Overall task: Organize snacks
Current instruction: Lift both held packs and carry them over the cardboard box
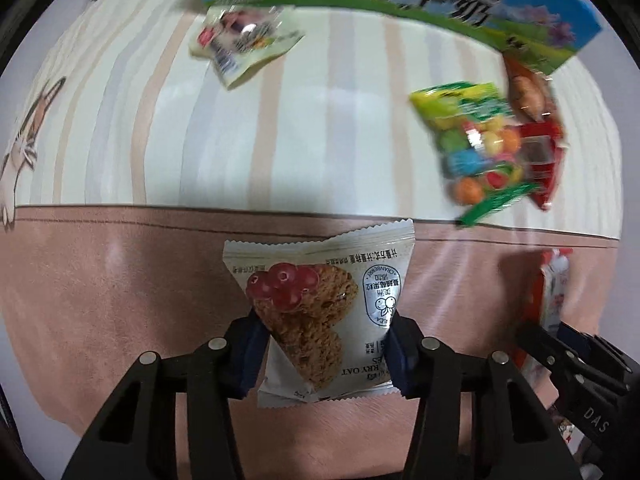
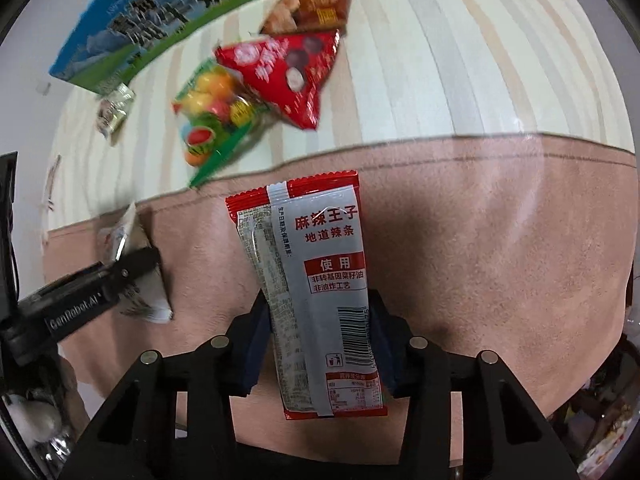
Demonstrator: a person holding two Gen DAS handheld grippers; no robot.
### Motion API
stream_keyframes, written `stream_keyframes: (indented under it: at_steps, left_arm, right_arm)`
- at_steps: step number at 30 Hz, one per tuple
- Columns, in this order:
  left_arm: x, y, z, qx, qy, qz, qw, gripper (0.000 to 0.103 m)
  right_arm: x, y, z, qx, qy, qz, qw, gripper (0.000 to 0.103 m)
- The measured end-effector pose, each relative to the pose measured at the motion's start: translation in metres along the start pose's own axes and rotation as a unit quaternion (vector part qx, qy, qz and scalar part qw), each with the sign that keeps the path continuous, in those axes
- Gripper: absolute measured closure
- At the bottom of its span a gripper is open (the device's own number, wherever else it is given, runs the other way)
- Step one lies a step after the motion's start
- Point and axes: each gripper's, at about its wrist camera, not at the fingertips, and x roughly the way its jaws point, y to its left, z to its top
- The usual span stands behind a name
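My left gripper [image 1: 326,354] squeezed the oat cookie packet [image 1: 320,312] and my right gripper [image 2: 320,344] pinched the spicy strip packet [image 2: 316,292], but either slippery wrapper could slide out

Both claws point downward at frame bottom, the left claw [image 1: 326,354] and the right claw [image 2: 320,344] each clamped on a packet.

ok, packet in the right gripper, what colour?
Red ends, grey-white middle panel with red print and a barcode: packet. Shows best in the right wrist view.
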Motion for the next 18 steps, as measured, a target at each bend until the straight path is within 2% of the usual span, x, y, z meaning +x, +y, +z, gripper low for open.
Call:
stream_keyframes:
  at_steps: [3, 6, 11, 13, 18]
  left_arm:
    - [-0.037, 0.010, -0.003, 0.006, -0.020, -0.017, 0.9996, 0.055]
    - [-0.075, 0.008, 0.011, 0.006, -0.046, -0.050, 0.9977, 0.055]
    - [-0.151, -0.005, 0.057, 0.013, -0.106, -0.091, 0.9901, 0.055]
    - [-0.174, -0.011, 0.087, 0.016, -0.122, -0.098, 0.9876, 0.055]
    - [-0.194, -0.007, 0.159, 0.015, -0.139, -0.089, 0.9862, 0.055]
  right_arm:
    - [-0.026, -0.001, 0.012, 0.003, -0.016, 0.029, 0.999, 0.055]
    - [-0.056, 0.009, 0.028, -0.006, -0.042, 0.055, 0.998, 0.055]
    - [-0.130, 0.031, 0.076, -0.027, -0.109, 0.097, 0.989, 0.055]
    - [-0.151, 0.050, 0.103, -0.036, -0.136, 0.107, 0.984, 0.055]
    - [-0.190, 0.072, 0.176, -0.054, -0.187, 0.092, 0.977, 0.055]
